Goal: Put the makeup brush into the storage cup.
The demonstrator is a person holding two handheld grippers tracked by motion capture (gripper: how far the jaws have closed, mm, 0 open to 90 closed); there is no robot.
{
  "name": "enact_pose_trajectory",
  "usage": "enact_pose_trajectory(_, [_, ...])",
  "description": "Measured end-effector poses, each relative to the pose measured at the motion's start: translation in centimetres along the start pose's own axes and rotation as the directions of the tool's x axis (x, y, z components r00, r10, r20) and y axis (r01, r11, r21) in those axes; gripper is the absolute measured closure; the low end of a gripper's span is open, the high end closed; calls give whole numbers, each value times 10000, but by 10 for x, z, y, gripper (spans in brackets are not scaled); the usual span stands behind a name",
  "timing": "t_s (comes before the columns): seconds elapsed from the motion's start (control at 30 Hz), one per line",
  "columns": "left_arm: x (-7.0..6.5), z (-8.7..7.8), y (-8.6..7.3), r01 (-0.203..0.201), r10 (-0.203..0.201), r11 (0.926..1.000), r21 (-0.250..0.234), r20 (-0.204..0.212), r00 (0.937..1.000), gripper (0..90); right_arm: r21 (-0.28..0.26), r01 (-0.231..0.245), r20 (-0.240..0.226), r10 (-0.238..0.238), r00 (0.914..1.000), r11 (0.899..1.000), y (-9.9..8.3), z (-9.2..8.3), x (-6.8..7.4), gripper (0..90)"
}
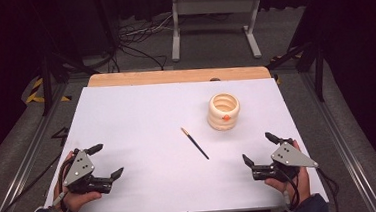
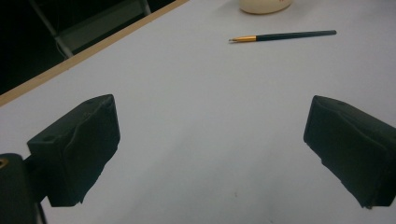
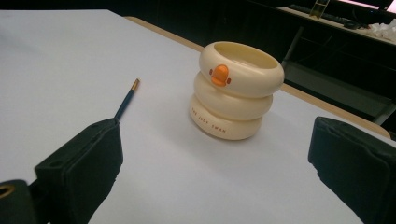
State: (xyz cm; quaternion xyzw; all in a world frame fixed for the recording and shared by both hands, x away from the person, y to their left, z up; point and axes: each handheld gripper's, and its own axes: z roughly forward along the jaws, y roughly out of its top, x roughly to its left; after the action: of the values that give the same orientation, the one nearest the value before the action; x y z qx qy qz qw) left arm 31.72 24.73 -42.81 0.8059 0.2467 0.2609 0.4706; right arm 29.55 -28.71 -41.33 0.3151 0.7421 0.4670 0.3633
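White table [image 1: 142, 119] fills most of the high view, with a bare wood strip [image 1: 174, 77] along its 12 o'clock edge. Grey floor around it, and a white desk frame [image 1: 215, 19] stands beyond at 12.

Left gripper [image 1: 104, 162] sits at about 8 o'clock on the table, held in the person's left hand [image 1: 74, 196]. Jaws stand wide apart with nothing between them; the left gripper view confirms bare table between the two black pads [image 2: 79, 154]. It is clear of both objects.

Right gripper [image 1: 260, 148] sits at about 4 o'clock, held in the right hand [image 1: 291, 179]. Jaws are also spread wide and empty. In the right gripper view the gap between its jaws frames the cup.

Cream duck-face cup [image 1: 223, 111], shaped like three stacked rings, stands upright at roughly 2 o'clock from table centre, with its orange beak [image 1: 225, 117] facing the person. It is open at the top; I can't tell what is inside. Small lettering shows on the bottom ring in the right gripper view [image 3: 212, 125].

Thin brush [image 1: 195, 143] lies flat near table centre, dark handle, gold ferrule. The tip points to 11 o'clock and the handle end to 5. It is near the cup on its 8 o'clock side, not touching, and sits between the two grippers, well apart from each.
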Motion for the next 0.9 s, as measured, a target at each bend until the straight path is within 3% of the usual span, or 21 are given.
enact_pose_trajectory(0.67, [-5, 9, -2, -51, 33, 9992, 403, 447, 9990, 43, 143, 120, -6, -120, 9999, 9998, 4, 3, 0, 51])
enact_pose_trajectory(0.9, [-5, 11, -3, 23, -51, 9987, 504, 549, 9985, 44, 170, 179, -382, -173, 9991, 9997, 8, 5, 3, 121])
